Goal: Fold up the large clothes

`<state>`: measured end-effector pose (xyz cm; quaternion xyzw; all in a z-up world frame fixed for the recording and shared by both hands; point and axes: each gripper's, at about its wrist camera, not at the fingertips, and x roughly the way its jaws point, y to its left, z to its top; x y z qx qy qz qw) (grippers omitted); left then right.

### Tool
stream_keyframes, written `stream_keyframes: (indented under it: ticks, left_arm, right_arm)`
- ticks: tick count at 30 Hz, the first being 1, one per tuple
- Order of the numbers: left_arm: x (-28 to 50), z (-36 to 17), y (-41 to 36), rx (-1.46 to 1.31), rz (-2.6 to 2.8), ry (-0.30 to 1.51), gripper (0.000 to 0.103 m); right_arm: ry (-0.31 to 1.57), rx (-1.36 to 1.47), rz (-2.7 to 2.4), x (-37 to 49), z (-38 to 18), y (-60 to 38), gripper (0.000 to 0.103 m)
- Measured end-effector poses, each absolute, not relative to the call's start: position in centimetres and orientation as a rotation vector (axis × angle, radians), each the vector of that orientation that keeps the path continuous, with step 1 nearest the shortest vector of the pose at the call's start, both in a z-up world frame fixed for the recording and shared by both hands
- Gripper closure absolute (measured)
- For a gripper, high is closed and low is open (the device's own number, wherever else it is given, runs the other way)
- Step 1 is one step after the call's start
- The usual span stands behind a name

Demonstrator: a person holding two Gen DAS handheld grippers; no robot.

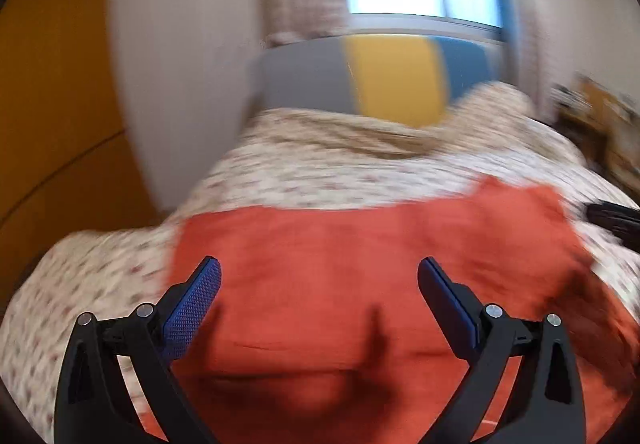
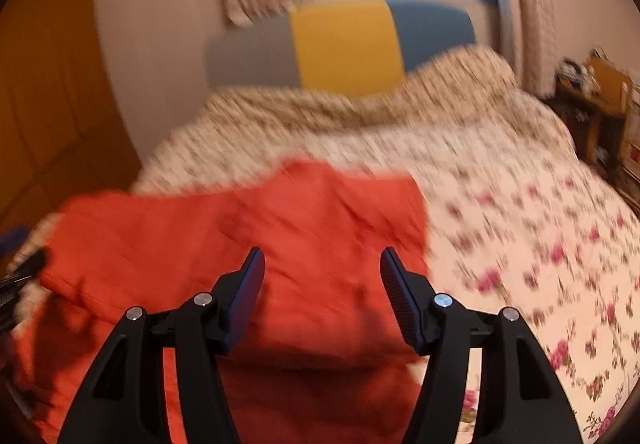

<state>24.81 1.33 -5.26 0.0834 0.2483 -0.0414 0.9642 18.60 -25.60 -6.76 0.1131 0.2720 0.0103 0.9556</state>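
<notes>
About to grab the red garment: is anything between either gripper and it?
Nothing visible. The left gripper and the right gripper are both open, with only the red garment on the floral bedspread ahead.

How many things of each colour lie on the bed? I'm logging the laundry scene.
Orange-red: 1, the garment
Floral cream: 1, the bedspread
Total: 2
Both grippers' jaws stand open above the garment, holding nothing.

Your two wrist views, low over the bed (image 1: 320,164), headboard-facing (image 2: 344,44), sharing the orange garment (image 1: 360,264).
</notes>
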Motion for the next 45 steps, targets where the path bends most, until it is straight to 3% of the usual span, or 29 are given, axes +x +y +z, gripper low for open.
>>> stream_keyframes:
  ticks: [5,14,25,27,34,38,42,45]
  left_arm:
    - [29.5,-5.5,5.1,0.14,0.053,0.547,0.009]
    - [34.1,-10.6,4.9,0.129,-0.031,0.664,0.011]
    - [35.2,-13.1,6.5,0.007,-0.081,0.724,0.009]
    - [35.2,-13.1,6.3,0.023,-0.058,0.738,0.004]
    - [29.9,-10.0,7.0,-0.042,-0.03,0.684,0.003]
    - [30.1,-10.4,5.7,0.008,-0.025,0.693,0.003]
    - [32.4,-12.7,4.6,0.102,-0.005,0.747,0.003]
    - [32.9,-13.3,5.0,0.076,-0.016,0.762,0.003]
  right_arm:
    - [0.577,0.137,0.178,21.7,-5.5,-18.7,0.043]
    - [0.667,-0.038,0.155,28.4,-11.9,-16.5,0.043]
    - [0.711,-0.048,0.14,29.2,-15.0,-16.7,0.042]
    - [0.721,-0.063,0.138,29.2,-14.7,-16.5,0.041]
    - [0.668,0.071,0.161,25.2,-10.7,-18.8,0.038]
    - [0.724,0.034,0.118,25.2,-11.9,-19.3,0.038]
    - [0.761,0.059,0.15,26.1,-14.5,-19.7,0.027]
    - [0.761,0.021,0.135,26.2,-14.9,-19.1,0.024]
